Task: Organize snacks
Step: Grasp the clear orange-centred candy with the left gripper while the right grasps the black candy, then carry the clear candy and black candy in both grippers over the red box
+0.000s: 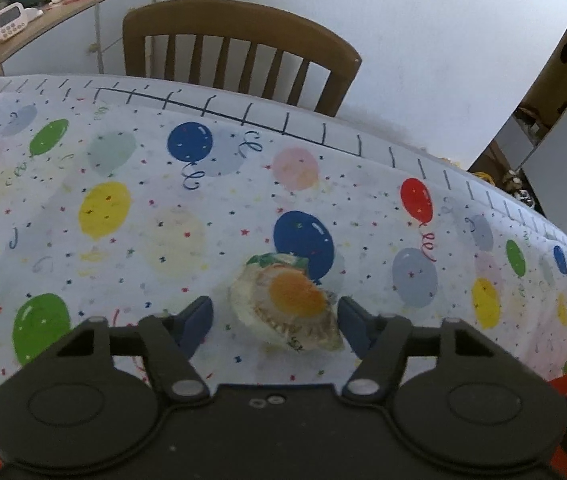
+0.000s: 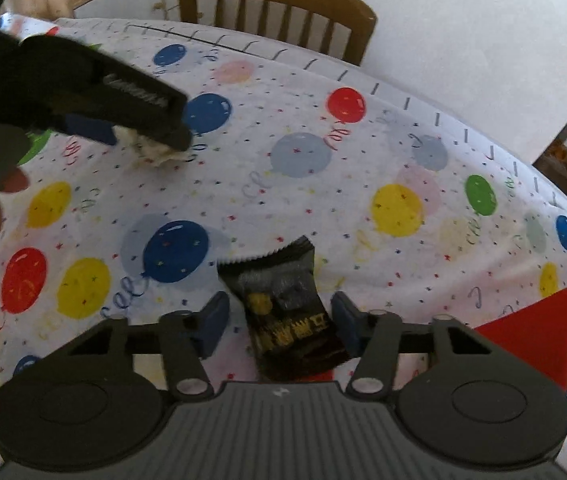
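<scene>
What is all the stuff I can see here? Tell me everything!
Clear snack packet: 1, orange and cream, on the table between the left tongs' fingers.
Black snack packet: 1, black with gold print, between the right tongs' fingers.
Tablecloth: 1, white with coloured balloons, covering the table.
Chair: 1, brown wood, behind the table.
Timer: 1, white, on the far sideboard.
Left tongs: black, blue pads, open.
Right tongs: black, blue pads, open.
</scene>
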The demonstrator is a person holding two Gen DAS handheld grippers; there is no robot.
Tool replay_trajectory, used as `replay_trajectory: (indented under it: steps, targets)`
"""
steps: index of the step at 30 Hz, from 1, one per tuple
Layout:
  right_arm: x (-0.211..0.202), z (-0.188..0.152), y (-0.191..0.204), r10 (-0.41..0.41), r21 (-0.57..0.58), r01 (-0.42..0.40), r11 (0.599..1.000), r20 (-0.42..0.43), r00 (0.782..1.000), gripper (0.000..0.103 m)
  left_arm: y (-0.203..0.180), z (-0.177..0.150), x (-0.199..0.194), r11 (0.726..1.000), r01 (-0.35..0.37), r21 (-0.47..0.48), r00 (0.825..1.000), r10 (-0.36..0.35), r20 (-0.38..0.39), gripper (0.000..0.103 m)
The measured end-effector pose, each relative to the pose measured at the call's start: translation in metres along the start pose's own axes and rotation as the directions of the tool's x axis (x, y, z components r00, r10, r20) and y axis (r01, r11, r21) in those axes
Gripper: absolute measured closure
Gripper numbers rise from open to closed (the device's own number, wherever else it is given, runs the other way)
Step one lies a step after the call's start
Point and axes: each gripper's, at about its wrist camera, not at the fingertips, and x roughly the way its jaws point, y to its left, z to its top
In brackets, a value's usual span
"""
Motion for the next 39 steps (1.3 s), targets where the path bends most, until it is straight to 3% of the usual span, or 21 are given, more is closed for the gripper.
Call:
replay_trajectory:
  steps: [2,13,16,39]
  targets:
    - [-0.001,-0.001,0.002,0.007,-0.002,-0.007,1.000,0.002,1.000,0.062,-0.001,0.001,0.000,1.000,0.017,-0.002,1.000,-0.017,-0.002,0.046]
    - [-0.014,-0.013,0.007,0.013,0.078,-0.016,0.997,0.038,0.999,0.069,0.008,-0.005,-0.008,1.000,0.023,-0.006,1.000,-0.023,-0.008,0.054]
    - [-0.021,-0.018,0.010,0.029,0.106,-0.034,0.994,0.041,0.999,0.069,0.011,-0.010,-0.016,0.999,0.042,-0.005,0.999,-0.042,-0.013,0.061]
    - [-0.102,-0.102,0.026,0.095,0.211,-0.110,0.971,0.079,0.992,0.070,0.002,-0.110,-0.103,0.990,0.118,0.079,0.991,-0.113,-0.066,0.066]
